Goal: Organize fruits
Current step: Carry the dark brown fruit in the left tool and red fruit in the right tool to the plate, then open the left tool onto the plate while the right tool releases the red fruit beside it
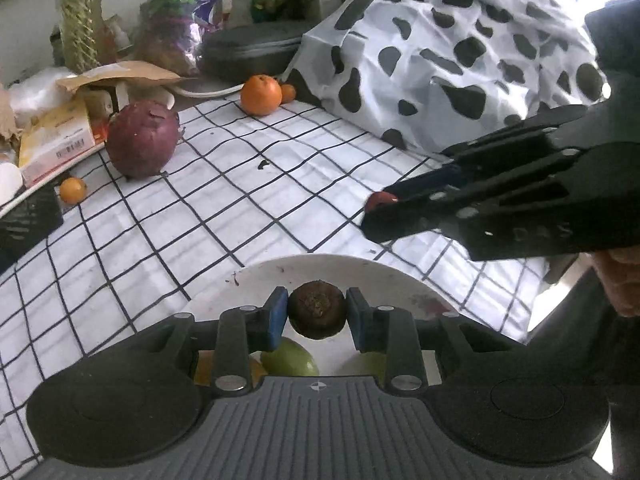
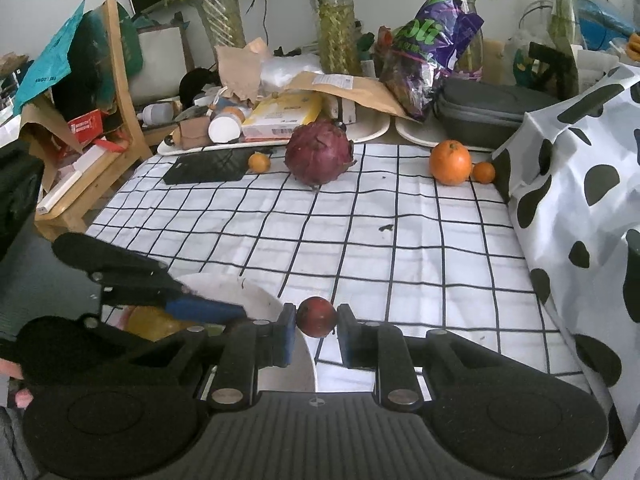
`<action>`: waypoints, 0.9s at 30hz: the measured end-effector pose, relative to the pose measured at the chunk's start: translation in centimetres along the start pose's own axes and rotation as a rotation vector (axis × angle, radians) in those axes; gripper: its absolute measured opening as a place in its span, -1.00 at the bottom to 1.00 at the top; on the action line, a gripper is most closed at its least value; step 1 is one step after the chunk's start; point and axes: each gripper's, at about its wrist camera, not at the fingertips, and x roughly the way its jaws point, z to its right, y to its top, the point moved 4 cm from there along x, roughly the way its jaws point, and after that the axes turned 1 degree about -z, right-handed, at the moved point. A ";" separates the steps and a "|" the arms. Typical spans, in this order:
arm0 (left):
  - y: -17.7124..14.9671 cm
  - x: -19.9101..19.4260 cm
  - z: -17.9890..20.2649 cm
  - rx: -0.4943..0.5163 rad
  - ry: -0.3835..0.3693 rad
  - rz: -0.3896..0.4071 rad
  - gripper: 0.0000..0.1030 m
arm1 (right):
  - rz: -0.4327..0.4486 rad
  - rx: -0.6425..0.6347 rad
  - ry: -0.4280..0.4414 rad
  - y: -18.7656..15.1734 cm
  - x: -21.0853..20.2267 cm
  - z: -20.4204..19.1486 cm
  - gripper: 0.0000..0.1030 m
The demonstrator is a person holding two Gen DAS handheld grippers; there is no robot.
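You can make out faint raised letters, roughly "D A S", on the right gripper [image 1: 380, 216] finger. The purple bag [image 2: 432, 48] carries large green lettering, not clearly readable. The yellow box [image 2: 284, 118] label is too blurred.

Your left wrist camera looks steeply down past its fingers, close over the white bowl [image 1: 408, 280]. Your right one faces across the checked cloth [image 2: 400, 240]; both catch that cloth ahead, plus the big orange [image 1: 261, 94] beyond the fingers.
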 end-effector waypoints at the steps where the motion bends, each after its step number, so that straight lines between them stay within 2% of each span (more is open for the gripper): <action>1: 0.1 0.0 -0.1 -0.007 0.019 -0.004 -0.19 | 0.000 0.000 -0.001 -0.1 -0.1 0.0 -0.57; 2: 0.1 -0.1 -0.2 -0.019 0.033 0.000 0.00 | 0.002 0.000 -0.002 -0.2 -0.3 -0.1 -0.57; 4: 0.3 -0.7 -0.3 -0.035 0.037 0.026 0.13 | 0.005 0.002 -0.006 -0.4 -0.6 -0.1 -0.57; 12: 0.0 -3.9 -0.7 -0.097 0.061 0.110 0.14 | -0.001 0.050 -0.011 -1.4 -1.4 0.5 -0.57; 19: -1.0 -5.7 -0.9 -0.148 0.086 0.126 0.14 | -0.050 0.023 0.014 -2.1 -0.4 -0.9 -0.57; 27: -2.8 -6.9 -0.2 -0.147 0.100 0.116 0.14 | -0.095 0.094 0.058 -2.1 0.9 -1.1 -0.57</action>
